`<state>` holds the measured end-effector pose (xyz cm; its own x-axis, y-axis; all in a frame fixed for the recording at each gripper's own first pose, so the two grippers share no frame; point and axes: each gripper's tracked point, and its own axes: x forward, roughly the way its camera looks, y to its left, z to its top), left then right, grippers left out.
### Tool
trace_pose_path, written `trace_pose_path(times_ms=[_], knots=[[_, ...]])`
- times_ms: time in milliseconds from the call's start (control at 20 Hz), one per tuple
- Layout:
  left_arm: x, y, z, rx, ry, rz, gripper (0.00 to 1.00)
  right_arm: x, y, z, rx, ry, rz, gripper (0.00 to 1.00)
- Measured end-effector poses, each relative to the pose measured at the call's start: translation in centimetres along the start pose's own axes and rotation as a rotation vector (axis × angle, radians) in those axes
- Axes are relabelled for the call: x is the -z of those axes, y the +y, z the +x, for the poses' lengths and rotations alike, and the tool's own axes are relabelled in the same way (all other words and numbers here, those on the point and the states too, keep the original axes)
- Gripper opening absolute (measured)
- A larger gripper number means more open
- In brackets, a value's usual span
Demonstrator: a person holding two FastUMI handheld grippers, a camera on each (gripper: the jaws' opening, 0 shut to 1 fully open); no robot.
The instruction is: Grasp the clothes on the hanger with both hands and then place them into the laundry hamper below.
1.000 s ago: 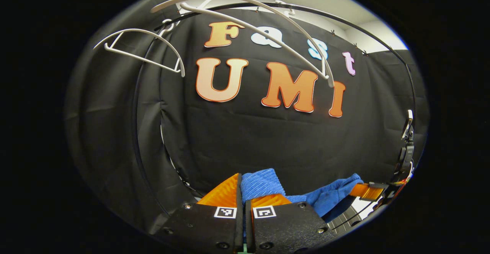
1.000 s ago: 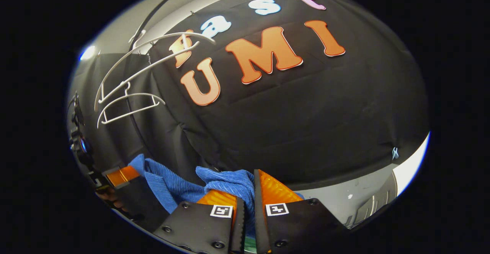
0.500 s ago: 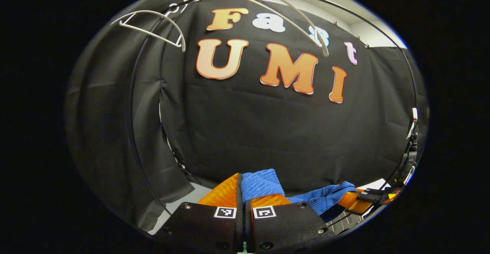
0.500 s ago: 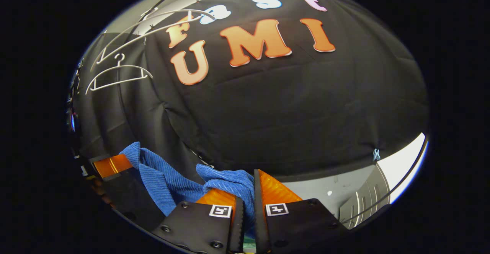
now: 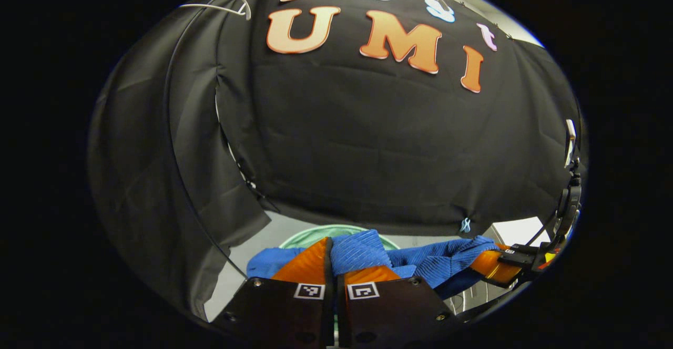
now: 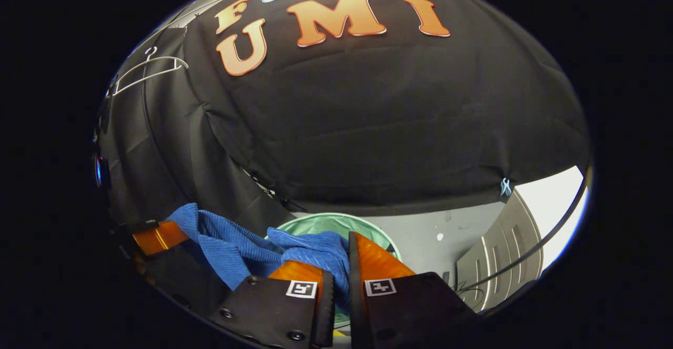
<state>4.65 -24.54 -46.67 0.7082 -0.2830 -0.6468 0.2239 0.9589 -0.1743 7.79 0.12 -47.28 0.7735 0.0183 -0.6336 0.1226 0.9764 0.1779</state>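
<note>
While the blue garment (image 5: 420, 262) hangs stretched between the two tools, the left gripper (image 5: 336, 262) is clenched on its left end and the right gripper (image 6: 336, 265) pinches the right end; its long axis runs left to right, and the green hamper rim (image 6: 320, 220) lies just beyond and below, seemingly nearer the right gripper; lowering forward should drop it in.

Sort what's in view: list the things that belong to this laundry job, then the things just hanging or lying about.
Belongs to the job:
- blue garment, stretched between both tools
- left tool, shut on it
- right tool, shut on it
- green hamper, below the garment

Just about:
- white hangers, bare, high on the rail
- small clip at the cloth's lower edge
</note>
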Motion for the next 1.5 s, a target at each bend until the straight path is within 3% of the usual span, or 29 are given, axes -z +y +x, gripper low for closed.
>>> trace_pose_path(times_ms=[350, 600, 700, 800, 850, 900, 950, 1000, 1050, 1100, 1200, 1250, 1300, 1350, 1400, 1500], knots=[[10.1, 1.8, 3.6, -0.088, 0.242, -0.013, 0.05, 7.8, -2.1, 4.2, 0.045, 0.181, -0.015, 0.20], [13.0, 1.8, 5.1, -0.089, 0.308, -0.008, 0.12, 10.9, -2.5, 6.3, 0.055, 0.263, -0.011, 0.20], [13.7, 1.6, 5.4, -0.092, 0.330, -0.013, 0.06, 12.0, -3.0, 6.5, 0.070, 0.297, -0.002, 0.20], [14.4, 2.1, 5.5, -0.112, 0.346, -0.036, 0.16, 12.1, -3.4, 6.7, 0.078, 0.310, 0.006, 0.19], [14.6, 2.3, 5.6, -0.125, 0.350, -0.060, 0.20, 11.9, -3.5, 6.6, 0.077, 0.308, 0.016, 0.39], [14.9, 2.1, 5.3, -0.126, 0.357, -0.078, 0.29, 11.7, -3.4, 6.7, 0.078, 0.302, 0.024, 0.52], [15.1, 1.9, 5.1, -0.117, 0.364, -0.086, 0.41, 11.6, -3.3, 6.6, 0.072, 0.297, 0.031, 0.39], [15.3, 1.8, 4.7, -0.114, 0.368, -0.090, 0.51, 11.5, -3.4, 6.5, 0.073, 0.295, 0.033, 0.45], [15.1, 1.7, 4.5, -0.115, 0.366, -0.093, 0.55, 11.4, -3.5, 6.1, 0.075, 0.294, 0.033, 0.50], [14.9, 1.8, 4.3, -0.120, 0.362, -0.091, 0.56, 11.3, -3.6, 6.0, 0.075, 0.290, 0.035, 0.62], [14.2, 1.7, 3.8, -0.123, 0.344, -0.092, 0.77, 11.2, -3.7, 5.4, 0.080, 0.282, 0.032, 0.79], [13.9, 1.6, 3.5, -0.122, 0.336, -0.092, 0.81, 11.0, -3.2, 5.0, 0.074, 0.277, 0.034, 0.84], [13.8, 1.6, 3.1, -0.123, 0.328, -0.089, 0.82, 10.7, -3.1, 4.7, 0.079, 0.272, 0.029, 0.82], [13.3, 1.8, 2.6, -0.128, 0.314, -0.084, 0.82, 10.3, -2.9, 4.1, 0.073, 0.264, 0.029, 0.97], [12.7, 1.8, 2.1, -0.124, 0.293, -0.083, 0.83, 9.8, -2.7, 3.8, 0.070, 0.253, 0.027, 0.99], [11.0, 1.9, 0.9, -0.130, 0.250, -0.082, 0.98, 8.8, -2.5, 2.5, 0.069, 0.222, 0.019, 0.99]])
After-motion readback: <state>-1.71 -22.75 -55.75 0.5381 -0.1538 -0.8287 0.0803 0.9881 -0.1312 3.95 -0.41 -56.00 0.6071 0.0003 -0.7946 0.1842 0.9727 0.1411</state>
